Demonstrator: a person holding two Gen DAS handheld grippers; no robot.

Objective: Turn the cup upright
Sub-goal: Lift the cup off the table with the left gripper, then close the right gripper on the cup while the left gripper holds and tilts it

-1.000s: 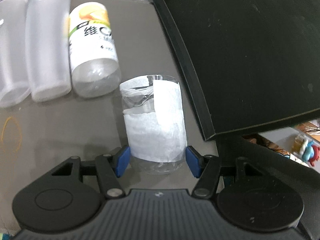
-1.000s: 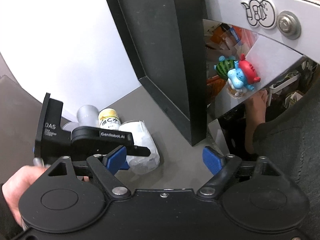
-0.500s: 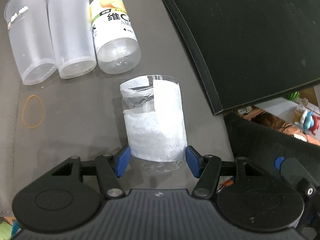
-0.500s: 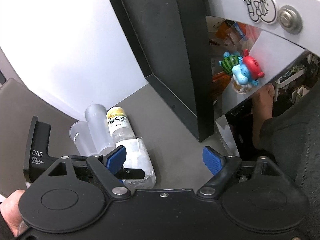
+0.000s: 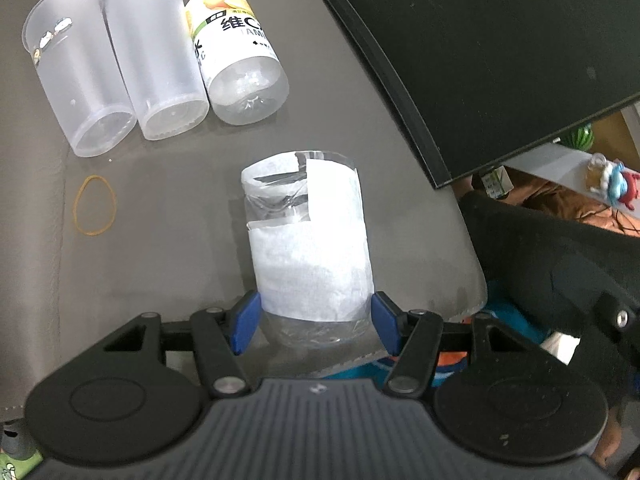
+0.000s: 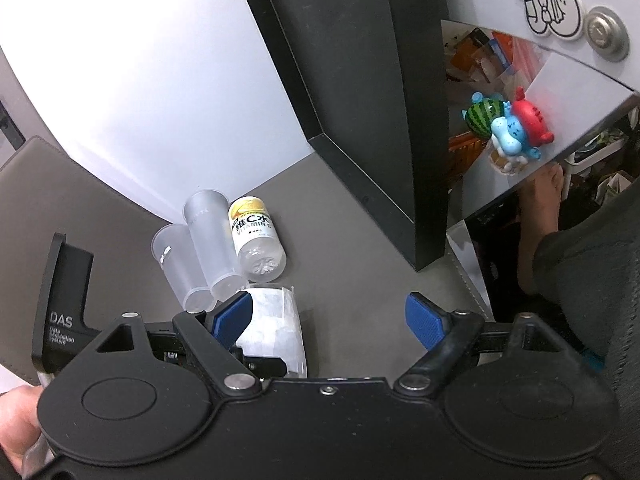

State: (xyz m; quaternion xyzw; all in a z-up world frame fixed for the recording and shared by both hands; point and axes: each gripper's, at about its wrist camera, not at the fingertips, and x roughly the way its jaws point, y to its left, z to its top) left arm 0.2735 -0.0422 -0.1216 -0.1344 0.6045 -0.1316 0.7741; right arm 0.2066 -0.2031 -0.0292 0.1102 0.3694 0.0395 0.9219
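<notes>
A clear plastic cup wrapped in white paper [image 5: 310, 248] is held between the blue pads of my left gripper [image 5: 314, 322], which is shut on its near end; it appears lifted above the grey table [image 5: 168, 208], its far end pointing away. The cup also shows in the right wrist view [image 6: 278, 324], with the left gripper body [image 6: 60, 320] beside it. My right gripper [image 6: 330, 318] is open and empty, above the table to the right of the cup.
Two frosted cups [image 5: 76, 68] [image 5: 152, 48] and a labelled bottle [image 5: 236, 52] lie on their sides at the far left. A yellow rubber band [image 5: 95, 205] lies left of the cup. A black tray [image 5: 480, 52] stands at the right. The table edge is near right.
My left gripper has risen and drawn back with the cup, so the lying cups and bottle look farther away. The right gripper has risen too.
</notes>
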